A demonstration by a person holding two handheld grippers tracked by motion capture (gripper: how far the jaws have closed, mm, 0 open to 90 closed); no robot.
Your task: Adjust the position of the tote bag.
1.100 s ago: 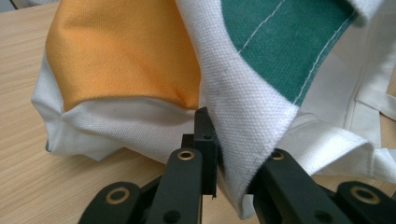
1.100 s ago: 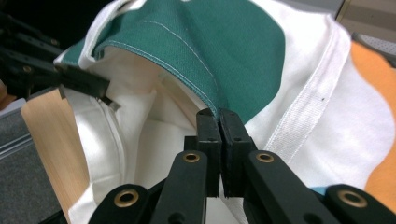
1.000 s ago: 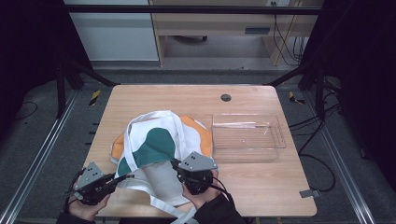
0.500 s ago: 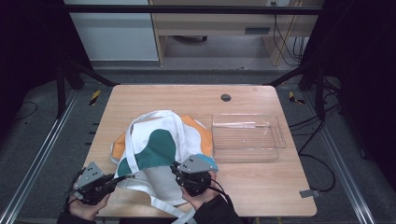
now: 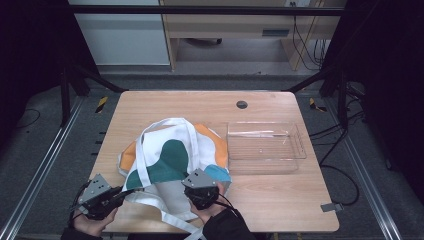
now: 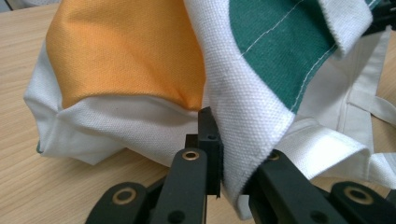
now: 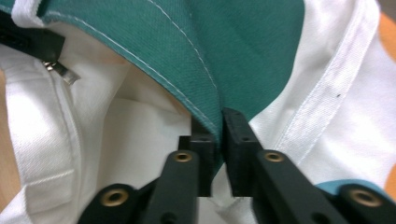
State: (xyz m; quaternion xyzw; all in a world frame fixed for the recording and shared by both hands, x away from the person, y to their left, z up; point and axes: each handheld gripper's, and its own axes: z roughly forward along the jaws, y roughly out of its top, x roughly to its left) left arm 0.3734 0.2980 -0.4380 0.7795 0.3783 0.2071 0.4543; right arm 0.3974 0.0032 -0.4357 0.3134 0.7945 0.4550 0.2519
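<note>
A canvas tote bag [image 5: 175,155] in white, green, orange and blue lies crumpled on the table's near left. My left gripper [image 5: 117,194] sits at the bag's near left corner, shut on a white fold of the bag's rim [image 6: 243,140]. My right gripper [image 5: 197,192] is at the bag's near right, shut on the green edge of the opening [image 7: 217,126]. In the right gripper view the white lining [image 7: 140,121] shows under the lifted green panel. A white strap [image 5: 172,222] trails toward the front edge between the hands.
A clear plastic tray [image 5: 265,146] stands right of the bag, with nothing in it. A round dark grommet [image 5: 242,104] sits near the table's far edge. Bare wooden tabletop [image 5: 280,195] lies at the near right.
Both grippers have drawn slightly nearer the front edge with the bag's rim held, and the bag's near side has shifted with them.
</note>
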